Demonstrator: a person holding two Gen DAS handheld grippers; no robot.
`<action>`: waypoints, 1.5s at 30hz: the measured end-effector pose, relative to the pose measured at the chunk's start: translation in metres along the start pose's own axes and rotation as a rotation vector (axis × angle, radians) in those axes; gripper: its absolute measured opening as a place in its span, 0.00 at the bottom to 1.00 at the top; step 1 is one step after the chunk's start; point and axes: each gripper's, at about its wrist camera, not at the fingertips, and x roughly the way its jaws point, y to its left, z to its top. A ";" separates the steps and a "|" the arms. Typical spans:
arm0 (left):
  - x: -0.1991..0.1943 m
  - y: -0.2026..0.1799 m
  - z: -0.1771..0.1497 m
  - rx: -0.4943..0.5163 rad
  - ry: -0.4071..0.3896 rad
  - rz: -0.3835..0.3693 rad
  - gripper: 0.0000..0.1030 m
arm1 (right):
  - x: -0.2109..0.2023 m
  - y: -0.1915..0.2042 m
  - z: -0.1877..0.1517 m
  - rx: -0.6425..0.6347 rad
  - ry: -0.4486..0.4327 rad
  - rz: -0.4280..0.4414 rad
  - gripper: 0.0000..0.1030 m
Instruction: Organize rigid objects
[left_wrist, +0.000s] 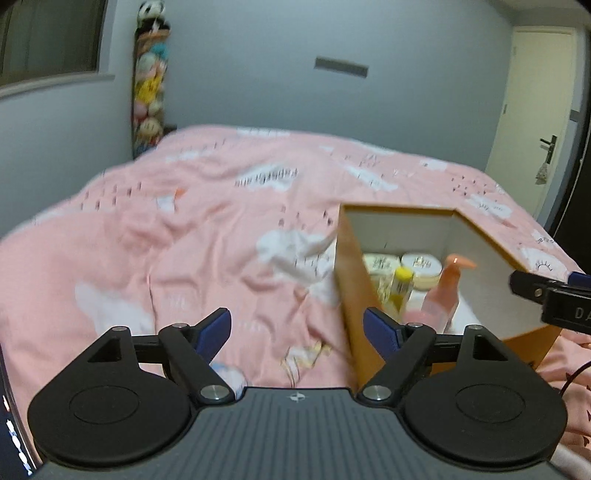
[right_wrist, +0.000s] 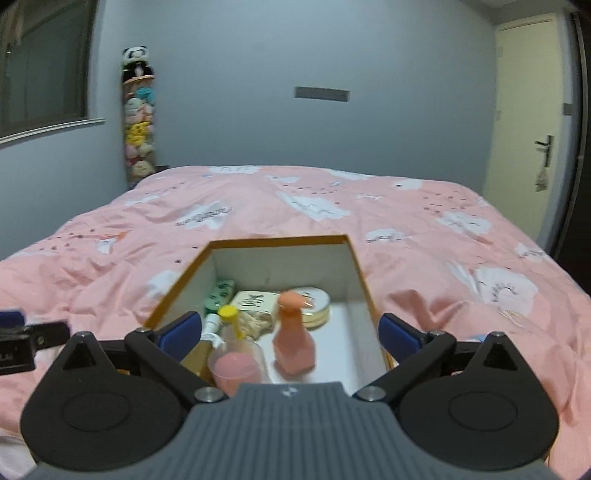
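Currently, both grippers are hovering with jaws spread wide and holding nothing: left gripper (left_wrist: 297, 328) beside the orange box (right_wrist: 364, 280) on the pink bedspread (right_wrist: 424, 236), right gripper (right_wrist: 290, 330) above it. The pink pump bottle (right_wrist: 293, 338) is standing inside.

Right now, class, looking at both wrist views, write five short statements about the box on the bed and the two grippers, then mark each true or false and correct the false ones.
1. The box rests on a pink bedspread. True.
2. The pink pump bottle stands upright inside the box. True.
3. The box has a closed lid. False: it is open at the top, showing its contents.
4. The right gripper grips the pump bottle. False: its jaws are spread wide, holding nothing.
5. The left gripper is open and empty. True.
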 end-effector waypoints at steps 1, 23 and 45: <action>0.002 0.002 -0.003 -0.013 0.009 0.001 0.93 | 0.000 -0.001 -0.004 0.014 -0.005 -0.011 0.97; 0.016 -0.013 -0.023 0.031 0.109 0.048 0.94 | 0.005 0.018 -0.035 -0.049 0.015 0.002 0.97; 0.013 -0.012 -0.023 0.021 0.100 0.053 0.94 | 0.005 0.021 -0.035 -0.057 0.012 -0.005 0.97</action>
